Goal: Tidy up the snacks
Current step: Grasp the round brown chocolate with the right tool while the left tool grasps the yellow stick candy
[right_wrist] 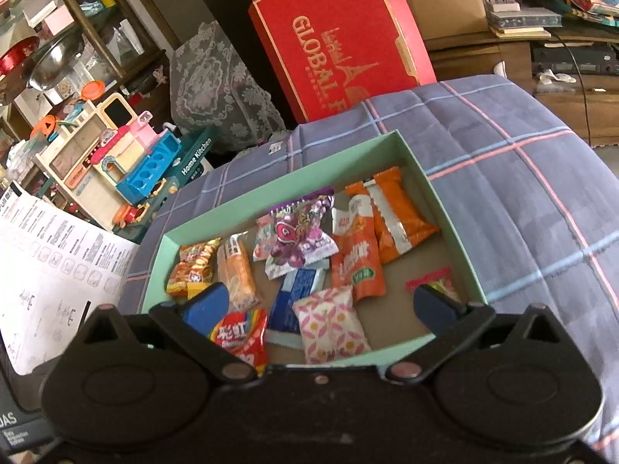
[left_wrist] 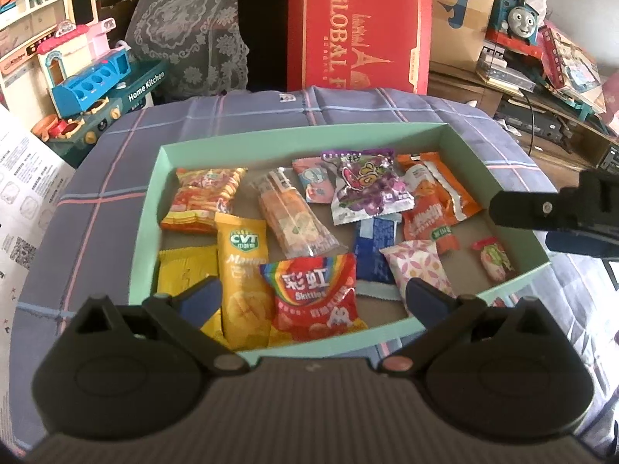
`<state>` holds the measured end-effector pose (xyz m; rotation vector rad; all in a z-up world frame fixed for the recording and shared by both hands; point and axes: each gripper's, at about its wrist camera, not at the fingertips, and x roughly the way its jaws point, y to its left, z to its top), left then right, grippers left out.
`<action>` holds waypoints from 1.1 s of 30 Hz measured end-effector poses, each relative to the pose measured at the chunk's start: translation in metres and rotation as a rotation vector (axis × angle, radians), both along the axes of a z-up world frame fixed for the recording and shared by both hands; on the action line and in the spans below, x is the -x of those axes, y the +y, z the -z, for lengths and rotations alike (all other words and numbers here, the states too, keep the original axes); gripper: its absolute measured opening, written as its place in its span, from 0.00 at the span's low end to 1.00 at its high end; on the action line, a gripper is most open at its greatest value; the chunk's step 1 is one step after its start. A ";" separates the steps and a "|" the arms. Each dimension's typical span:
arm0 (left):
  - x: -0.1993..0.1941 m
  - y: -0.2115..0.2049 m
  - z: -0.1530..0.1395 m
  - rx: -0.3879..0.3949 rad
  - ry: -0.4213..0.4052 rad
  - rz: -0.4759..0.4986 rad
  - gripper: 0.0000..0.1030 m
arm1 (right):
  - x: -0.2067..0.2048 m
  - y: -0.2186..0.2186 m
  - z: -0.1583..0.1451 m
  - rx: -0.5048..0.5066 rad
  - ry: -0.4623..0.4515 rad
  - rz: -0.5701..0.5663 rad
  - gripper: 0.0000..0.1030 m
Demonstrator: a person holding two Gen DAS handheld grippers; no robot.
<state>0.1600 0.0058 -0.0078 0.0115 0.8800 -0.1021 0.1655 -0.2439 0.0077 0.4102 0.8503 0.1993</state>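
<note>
Here, both the left gripper (left_wrist: 311,295) and right gripper (right_wrist: 321,303) are held wide open and empty above the shallow mint-green cardboard tray (left_wrist: 456,137); the red rainbow-printed Skittles packet (left_wrist: 315,295) is seen directly between the left fingers, nearer that hand.

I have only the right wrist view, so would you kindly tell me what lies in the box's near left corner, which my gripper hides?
Observer: The left wrist view shows a yellow CVT mango packet there, beside the red Skittles bag.
Operator: Thank you. Is anything further left?
Observer: Yes, a plain yellow packet lies right in that corner of the green box.
Operator: And how does my gripper look from outside?
Observer: The right gripper hangs at the box's right end with its jaws open, near the small pink-and-green sweet.
</note>
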 end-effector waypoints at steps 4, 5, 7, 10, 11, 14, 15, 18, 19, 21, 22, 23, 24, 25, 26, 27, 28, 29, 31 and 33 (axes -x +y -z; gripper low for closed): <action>0.013 0.000 -0.005 -0.003 -0.009 0.004 1.00 | 0.012 -0.001 -0.005 0.001 -0.001 -0.004 1.00; 0.017 0.000 -0.006 -0.006 -0.011 0.005 1.00 | 0.012 -0.001 -0.005 0.000 -0.001 -0.002 1.00; 0.024 0.000 -0.009 -0.010 -0.013 0.006 1.00 | 0.019 -0.002 -0.007 -0.003 -0.002 -0.001 1.00; 0.039 0.003 -0.011 -0.013 -0.009 0.005 1.00 | 0.031 -0.004 -0.011 -0.005 -0.005 -0.008 1.00; 0.045 0.005 -0.010 -0.012 -0.005 0.004 1.00 | 0.035 -0.003 -0.011 -0.004 -0.008 -0.012 1.00; 0.063 0.011 -0.006 -0.013 0.019 0.000 1.00 | 0.048 -0.002 -0.011 0.014 -0.009 -0.026 1.00; 0.069 0.014 -0.004 -0.015 0.026 0.001 1.00 | 0.052 -0.001 -0.009 0.018 -0.006 -0.032 1.00; 0.089 0.022 0.002 -0.020 0.045 -0.010 1.00 | 0.065 0.005 -0.002 0.028 0.019 -0.067 1.00; 0.095 0.026 0.004 -0.015 0.049 -0.017 1.00 | 0.069 0.007 0.000 0.031 0.029 -0.077 1.00; 0.109 0.034 0.009 -0.002 0.061 -0.032 1.00 | 0.078 0.012 0.005 0.037 0.048 -0.099 1.00; 0.115 0.037 0.011 0.003 0.067 -0.041 1.00 | 0.083 0.014 0.008 0.042 0.056 -0.111 1.00; 0.122 0.041 0.015 0.008 0.074 -0.051 1.00 | 0.087 0.017 0.010 0.048 0.060 -0.121 1.00; 0.125 0.044 0.018 0.012 0.082 -0.062 1.00 | 0.091 0.019 0.013 0.052 0.065 -0.131 1.00; 0.131 0.047 0.021 0.019 0.092 -0.074 1.00 | 0.095 0.021 0.016 0.056 0.073 -0.140 1.00; 0.135 0.050 0.023 0.027 0.101 -0.083 1.00 | 0.098 0.023 0.020 0.058 0.083 -0.146 1.00; 0.140 0.052 0.026 0.040 0.110 -0.093 1.00 | 0.101 0.024 0.024 0.058 0.093 -0.151 1.00; 0.145 0.054 0.029 0.052 0.116 -0.100 1.00 | 0.105 0.025 0.027 0.058 0.104 -0.157 1.00; 0.149 0.056 0.032 0.062 0.123 -0.107 1.00 | 0.107 0.025 0.030 0.057 0.113 -0.161 1.00; 0.157 0.058 0.037 0.076 0.131 -0.124 1.00 | 0.113 0.025 0.035 0.057 0.130 -0.164 1.00; 0.163 0.060 0.040 0.090 0.134 -0.135 1.00 | 0.118 0.024 0.039 0.060 0.139 -0.174 1.00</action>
